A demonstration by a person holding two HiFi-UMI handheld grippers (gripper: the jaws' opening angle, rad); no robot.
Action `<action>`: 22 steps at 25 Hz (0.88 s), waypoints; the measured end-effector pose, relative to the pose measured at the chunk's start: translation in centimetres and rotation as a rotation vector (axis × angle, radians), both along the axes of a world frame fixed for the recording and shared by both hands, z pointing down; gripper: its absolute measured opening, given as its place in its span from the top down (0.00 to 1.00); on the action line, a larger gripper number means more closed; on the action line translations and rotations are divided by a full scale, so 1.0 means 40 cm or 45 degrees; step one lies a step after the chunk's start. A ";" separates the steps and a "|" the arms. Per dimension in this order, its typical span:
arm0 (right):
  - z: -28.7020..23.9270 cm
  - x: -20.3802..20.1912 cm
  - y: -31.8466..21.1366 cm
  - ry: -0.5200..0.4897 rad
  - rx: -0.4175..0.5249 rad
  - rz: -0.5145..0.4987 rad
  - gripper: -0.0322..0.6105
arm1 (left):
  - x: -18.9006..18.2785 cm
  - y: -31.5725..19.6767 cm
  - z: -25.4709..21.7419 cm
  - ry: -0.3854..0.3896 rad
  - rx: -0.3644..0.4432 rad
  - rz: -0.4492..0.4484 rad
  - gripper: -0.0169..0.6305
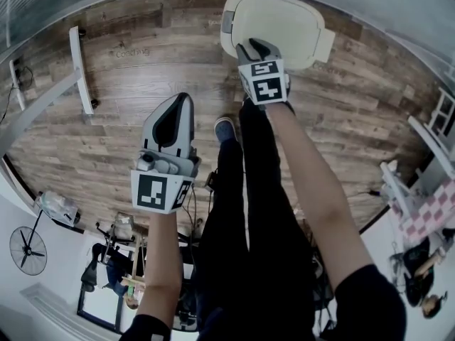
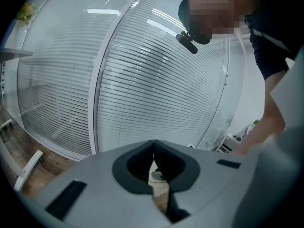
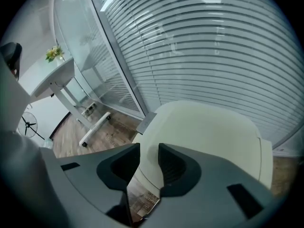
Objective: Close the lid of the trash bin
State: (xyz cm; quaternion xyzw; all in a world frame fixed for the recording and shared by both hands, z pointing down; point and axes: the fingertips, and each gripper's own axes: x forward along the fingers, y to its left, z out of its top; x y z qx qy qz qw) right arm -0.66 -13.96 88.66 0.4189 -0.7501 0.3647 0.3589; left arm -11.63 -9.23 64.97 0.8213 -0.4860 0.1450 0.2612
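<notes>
Well back from the trash bin (image 3: 145,170), closest to the person, are two legs in black and one shoe (image 1: 225,128) on the wood floor (image 1: 163,62). Also back from the bin, off to its left in the head view, the left gripper (image 1: 183,102) hangs in the air. Its fingers are pressed together and nothing is between them.

Right at the bin's front edge is the right gripper (image 1: 256,48). It points down at the lid (image 1: 281,23). Its fingers are a little way apart, and I see them pinching nothing. Through the gap you can see the lid's front rim and a bit of floor under it.

The bin is cream white and stands on the floor past the shoe. The lid looks like it lies flat on top, since no dark hole shows. I cannot tell if it is shut all the way. A small gray tab (image 1: 227,21) sticks out at the bin's left side.

Behind the bin are window blinds (image 3: 213,46). Off to its left stands a white desk (image 3: 47,75) with a little plant (image 3: 54,53).

What could go wrong? The lid is smooth and round, so the fingers could slide off if they push only at the rim. A hard push could make the bin scoot on the floor or tip back. A soft push might leave the lid up a crack.
</notes>
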 end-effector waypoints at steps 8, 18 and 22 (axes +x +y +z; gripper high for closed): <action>0.014 0.003 0.001 0.048 -0.002 -0.023 0.79 | -0.003 0.018 0.013 0.016 -0.020 -0.018 0.96; 0.025 0.010 -0.007 0.115 -0.087 -0.088 0.86 | 0.005 0.011 0.014 0.017 -0.027 -0.022 0.96; 0.032 -0.004 -0.004 0.072 -0.205 -0.058 0.86 | 0.007 0.005 0.018 0.018 -0.029 -0.025 0.96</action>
